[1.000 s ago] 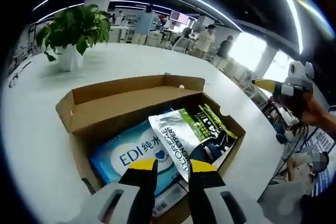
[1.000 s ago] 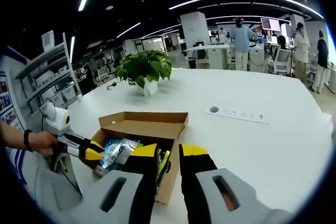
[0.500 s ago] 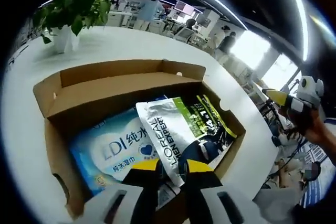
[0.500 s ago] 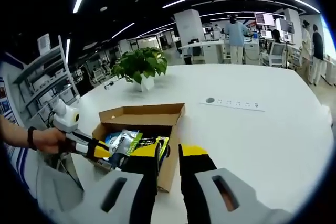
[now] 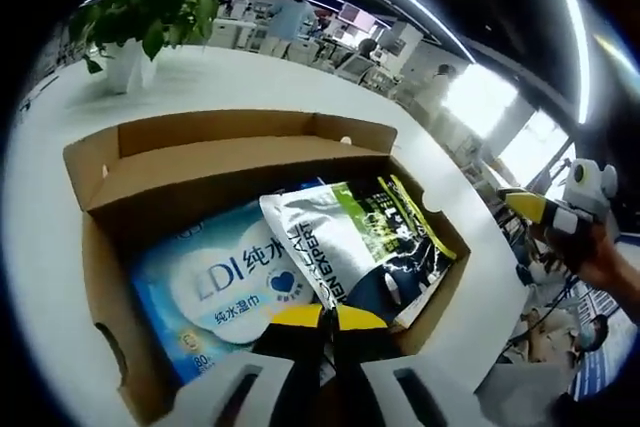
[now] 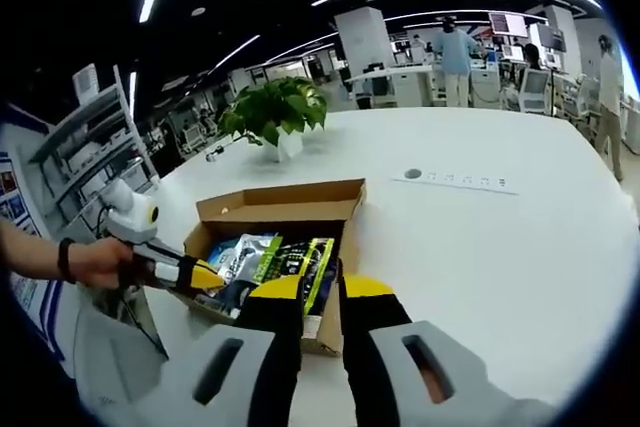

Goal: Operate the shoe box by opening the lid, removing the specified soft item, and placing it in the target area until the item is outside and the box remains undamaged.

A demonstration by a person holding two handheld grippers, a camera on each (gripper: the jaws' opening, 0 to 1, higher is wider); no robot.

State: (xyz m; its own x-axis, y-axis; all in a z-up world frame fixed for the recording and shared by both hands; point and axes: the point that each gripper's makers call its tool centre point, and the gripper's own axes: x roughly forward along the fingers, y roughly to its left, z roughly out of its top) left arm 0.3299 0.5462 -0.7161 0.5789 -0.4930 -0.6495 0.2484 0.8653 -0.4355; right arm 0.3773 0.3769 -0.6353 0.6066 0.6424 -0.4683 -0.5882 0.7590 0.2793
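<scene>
The shoe box (image 5: 240, 162) sits open on the white table (image 6: 480, 237). In the left gripper view, the left gripper (image 5: 329, 319) has its jaws pressed together on the near edge of the silver pouch (image 5: 340, 247) inside the box, beside a blue wipes pack (image 5: 215, 287). The right gripper view adds the potted plant (image 6: 275, 117) beyond the box; the right gripper (image 6: 320, 292) hovers with jaws narrowly parted, hiding the box's near corner.

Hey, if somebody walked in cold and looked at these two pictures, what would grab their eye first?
The open cardboard shoe box on the white table, with a silver and green pouch lying over a blue wipes pack. The left gripper is closed on the pouch's near edge. A potted plant stands behind the box.
</scene>
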